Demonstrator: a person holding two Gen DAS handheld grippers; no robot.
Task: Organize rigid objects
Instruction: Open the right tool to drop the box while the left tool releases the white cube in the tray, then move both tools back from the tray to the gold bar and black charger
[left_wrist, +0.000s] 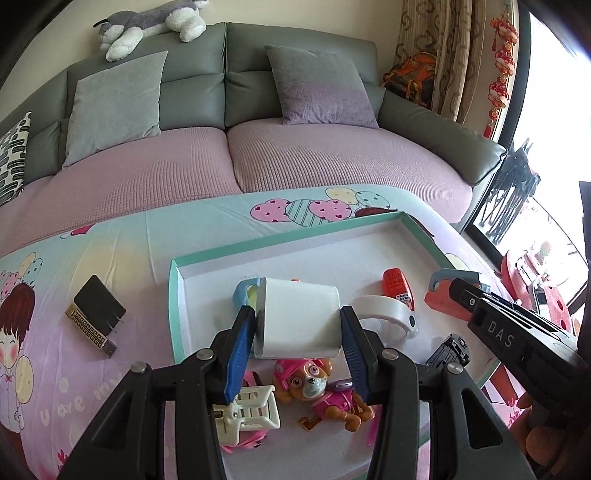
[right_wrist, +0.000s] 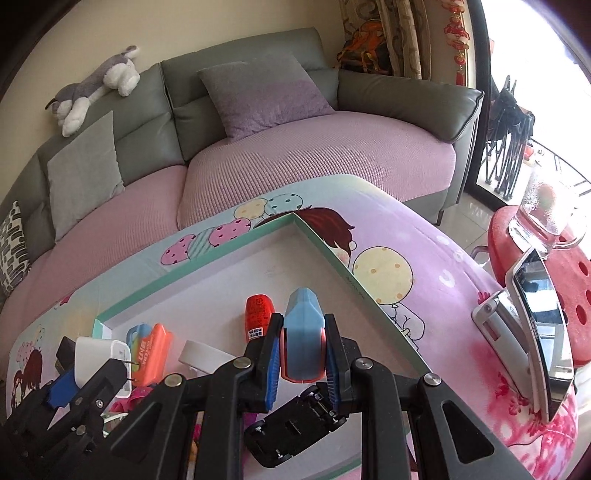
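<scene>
The left gripper (left_wrist: 299, 325) squeezes a white charger (left_wrist: 299, 319) over the tray (left_wrist: 176, 295), ready to drop it in. The right gripper (right_wrist: 302, 350) pinches a blue toy (right_wrist: 303, 332) just above the tray too.

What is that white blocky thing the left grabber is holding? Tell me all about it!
It is a white power adapter, a smooth, hard-looking plastic block with rounded edges. The right wrist view shows two thin metal prongs sticking out of one end. The left gripper holds it by two opposite sides with its blue fingers, above the white floor of the green-rimmed tray. It looks lifted, over a toy puppy and a little white basket.
</scene>
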